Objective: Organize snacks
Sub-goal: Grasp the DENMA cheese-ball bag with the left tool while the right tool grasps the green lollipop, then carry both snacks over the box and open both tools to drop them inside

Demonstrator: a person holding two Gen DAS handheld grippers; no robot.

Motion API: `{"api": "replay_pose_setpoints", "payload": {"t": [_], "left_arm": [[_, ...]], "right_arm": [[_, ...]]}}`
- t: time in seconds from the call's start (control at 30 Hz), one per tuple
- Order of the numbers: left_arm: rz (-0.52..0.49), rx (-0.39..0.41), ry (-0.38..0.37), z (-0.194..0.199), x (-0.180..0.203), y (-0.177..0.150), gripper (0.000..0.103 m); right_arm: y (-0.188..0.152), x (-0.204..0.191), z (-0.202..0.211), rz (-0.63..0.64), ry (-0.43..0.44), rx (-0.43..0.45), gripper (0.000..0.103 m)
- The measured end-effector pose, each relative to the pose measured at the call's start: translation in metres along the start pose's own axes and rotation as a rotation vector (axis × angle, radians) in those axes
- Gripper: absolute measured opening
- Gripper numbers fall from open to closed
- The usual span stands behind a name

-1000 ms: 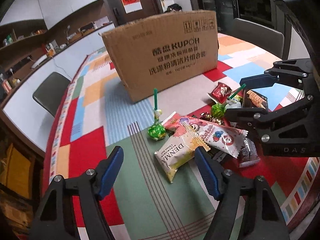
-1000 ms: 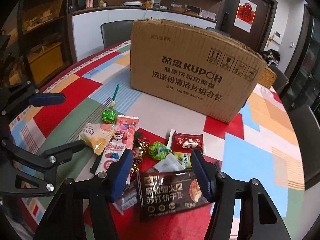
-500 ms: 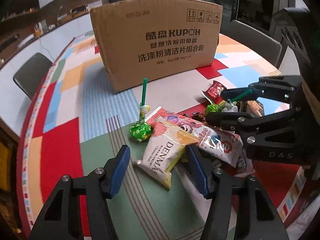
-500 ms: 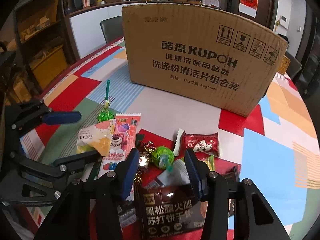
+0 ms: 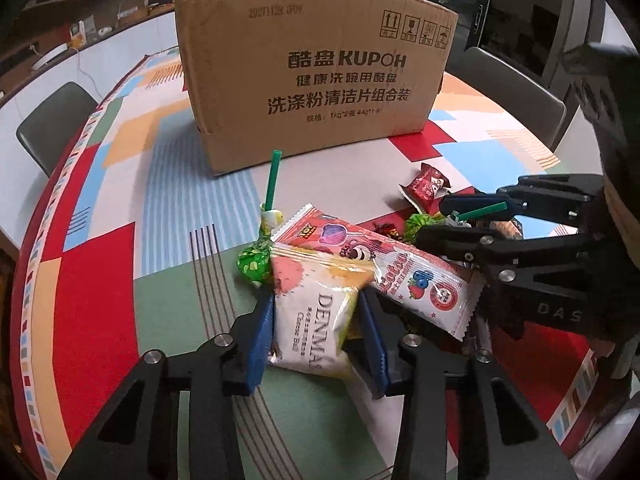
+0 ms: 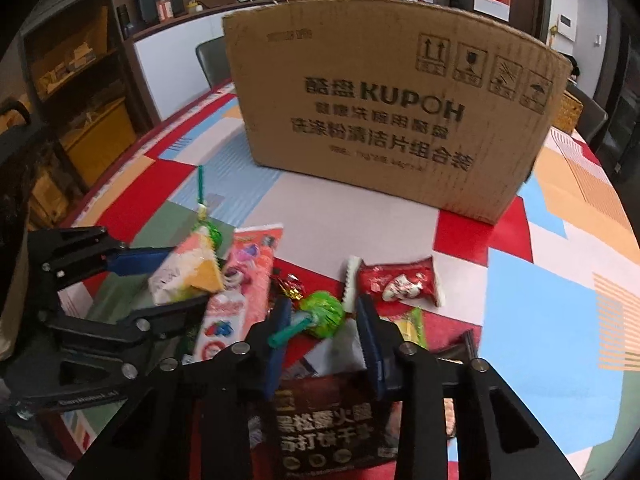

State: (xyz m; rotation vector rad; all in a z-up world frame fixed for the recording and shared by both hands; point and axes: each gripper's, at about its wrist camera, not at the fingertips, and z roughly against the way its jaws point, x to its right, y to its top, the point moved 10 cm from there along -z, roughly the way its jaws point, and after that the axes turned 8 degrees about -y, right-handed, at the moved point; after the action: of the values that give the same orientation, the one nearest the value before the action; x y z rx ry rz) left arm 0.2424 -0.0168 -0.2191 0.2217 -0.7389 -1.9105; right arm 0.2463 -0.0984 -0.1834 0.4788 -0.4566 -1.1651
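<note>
My left gripper [image 5: 318, 312] is shut on the white DENMA snack bag [image 5: 316, 316], which also shows in the right wrist view [image 6: 186, 272] between its blue pads. My right gripper [image 6: 322, 322] has closed around a green lollipop [image 6: 322, 314] and the black biscuit pack [image 6: 326, 420] under it; it also shows in the left wrist view [image 5: 448, 220]. A pink Lotso packet [image 5: 380, 264], a second green lollipop [image 5: 254, 262] and a red candy packet [image 6: 400, 284] lie in the pile. The KUPOH cardboard box [image 5: 316, 80] stands behind.
The round table has a patchwork cloth [image 5: 100, 272] in red, green and blue. Grey chairs [image 5: 52, 120] stand around it. Small foil candies [image 6: 290, 284] lie between the packets. Shelves and a counter line the far wall.
Both grippers moved forward and down into the pile and narrowed. The left one closed on the DENMA bag. The right one closed around the lollipop and biscuit pack.
</note>
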Motion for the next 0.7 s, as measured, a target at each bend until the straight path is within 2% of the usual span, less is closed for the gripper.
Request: {"api": "replay_pose_setpoints", "payload": {"t": [0.23, 0.43, 0.7], "left_arm": [[0.061, -0.009, -0.024, -0.003, -0.005, 0.002, 0.037], [0.066, -0.008, -0.013, 0.001, -0.003, 0.002, 0.033], [0.059, 0.039, 0.002, 0.026, 0.007, 0.007, 0.032]], "right_arm": [[-0.001, -0.001, -0.011, -0.012, 0.014, -0.026, 0.030], [0.000, -0.002, -0.017, -0.031, 0.035, -0.045, 0.027], [0.000, -0.001, 0.003, -0.042, 0.025, -0.016, 0.027]]}}
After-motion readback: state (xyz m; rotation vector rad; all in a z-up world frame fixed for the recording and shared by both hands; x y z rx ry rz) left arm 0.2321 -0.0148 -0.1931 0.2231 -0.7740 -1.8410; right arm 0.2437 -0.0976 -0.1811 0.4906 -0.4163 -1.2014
